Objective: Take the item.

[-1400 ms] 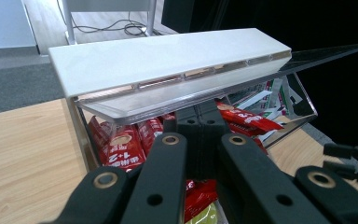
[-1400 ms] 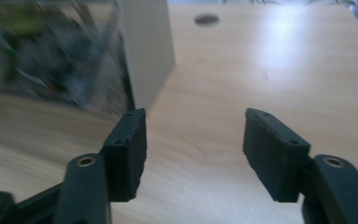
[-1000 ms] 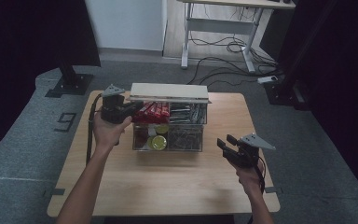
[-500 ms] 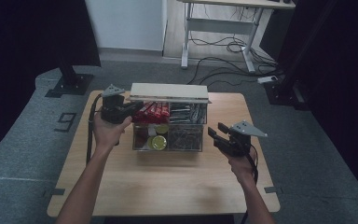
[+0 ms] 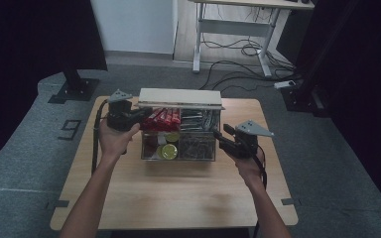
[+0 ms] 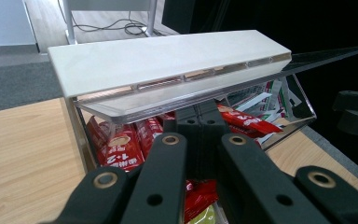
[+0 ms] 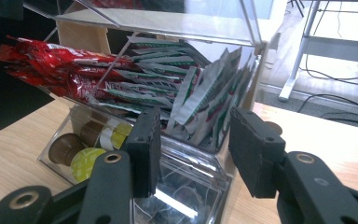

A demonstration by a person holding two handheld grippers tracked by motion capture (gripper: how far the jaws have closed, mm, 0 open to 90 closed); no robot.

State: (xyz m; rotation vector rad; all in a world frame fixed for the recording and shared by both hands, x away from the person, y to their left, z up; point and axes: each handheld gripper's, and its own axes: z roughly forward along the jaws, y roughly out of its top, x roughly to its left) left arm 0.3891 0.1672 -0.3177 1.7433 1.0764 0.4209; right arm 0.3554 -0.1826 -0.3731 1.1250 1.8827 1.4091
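Observation:
A clear plastic organizer box (image 5: pixel 202 153) stands at the back middle of the wooden table, its white-topped lid (image 5: pixel 180 97) raised. Inside lie red sachets (image 5: pixel 161 117), white-and-green sachets (image 7: pixel 200 98) and coffee capsules (image 5: pixel 168 151). My left gripper (image 5: pixel 141 116) is shut at the box's left end. Its tips (image 6: pixel 200 112) sit just under the lid's clear front edge (image 6: pixel 163 100), above the red sachets (image 6: pixel 121 144); whether they touch it I cannot tell. My right gripper (image 5: pixel 218 136) is open at the box's right side, and its jaws (image 7: pixel 193 140) frame the box's near corner without pressing it.
Bare table top (image 5: pixel 178 198) spreads in front of the box toward the person. Behind the table stand a white desk frame (image 5: pixel 228 29) with floor cables (image 5: pixel 248 49) and a black stand base (image 5: pixel 74 89) at the left.
My right gripper has risen and moved left from near the table's right edge up to the box's right side. The left gripper and the lid have stayed put.

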